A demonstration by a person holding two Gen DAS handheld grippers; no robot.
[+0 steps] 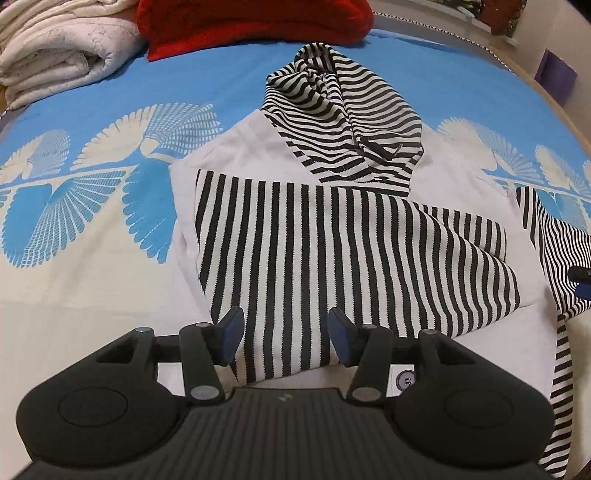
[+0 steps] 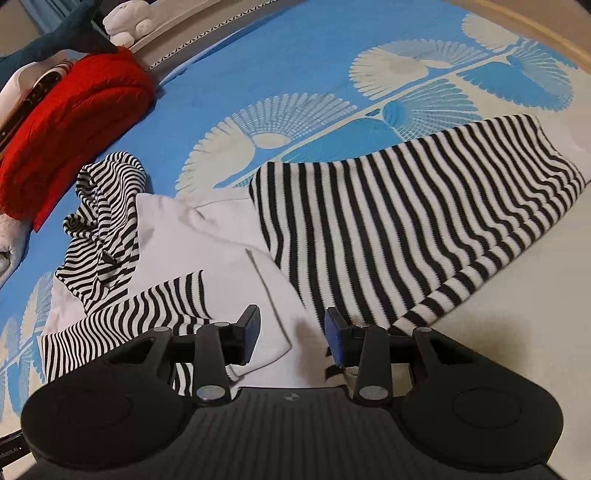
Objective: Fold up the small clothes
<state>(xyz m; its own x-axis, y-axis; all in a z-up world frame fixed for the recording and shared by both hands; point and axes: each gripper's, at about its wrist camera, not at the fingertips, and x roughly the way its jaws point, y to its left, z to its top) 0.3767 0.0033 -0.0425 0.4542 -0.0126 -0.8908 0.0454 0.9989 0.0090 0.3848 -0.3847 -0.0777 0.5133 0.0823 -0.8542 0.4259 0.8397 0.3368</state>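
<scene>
A small white hoodie (image 1: 229,155) with black-and-white striped sleeves and hood lies flat on the bed. Its striped hood (image 1: 343,122) points to the far side. One striped sleeve (image 1: 332,251) is folded across the white body. My left gripper (image 1: 286,332) is open, just above that sleeve's near end. In the right wrist view the other striped sleeve (image 2: 424,206) lies spread out to the right of the white body (image 2: 207,243). My right gripper (image 2: 291,332) is open over the white hem, holding nothing.
The bed sheet (image 1: 92,206) is blue and cream with a fan pattern. A red cushion (image 1: 251,26) and folded white blankets (image 1: 59,48) lie at the far side. A plush shark (image 2: 48,40) and a white toy (image 2: 125,22) sit beyond the red cushion (image 2: 70,122).
</scene>
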